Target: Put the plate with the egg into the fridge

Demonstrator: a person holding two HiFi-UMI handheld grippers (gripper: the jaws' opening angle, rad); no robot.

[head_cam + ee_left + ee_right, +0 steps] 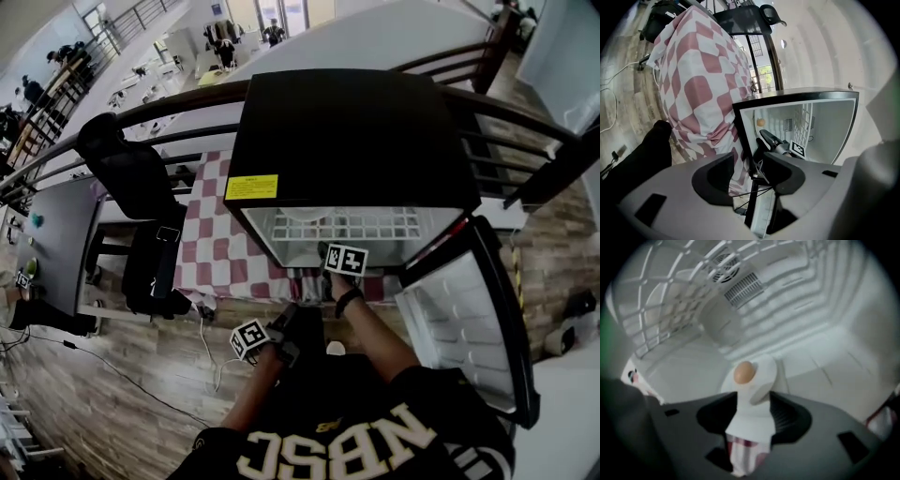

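A small white plate [761, 371] with a brown egg [743, 372] lies on the white floor inside the black mini fridge [347, 141]. My right gripper [752, 416] reaches in under the wire shelf [347, 225]. Its jaws stand apart at the plate's near rim and do not press on it. From the left gripper view the egg [761, 122] and the right gripper [776, 143] show inside the fridge. My left gripper [750, 176] hangs open and empty in front of the fridge, low over the person's lap [281, 336].
The fridge door [469, 319] swings open to the right. The fridge stands on a table with a red-and-white checked cloth [216, 244]. A black chair [131, 178] stands to the left. Cables [206, 347] trail over the wood floor.
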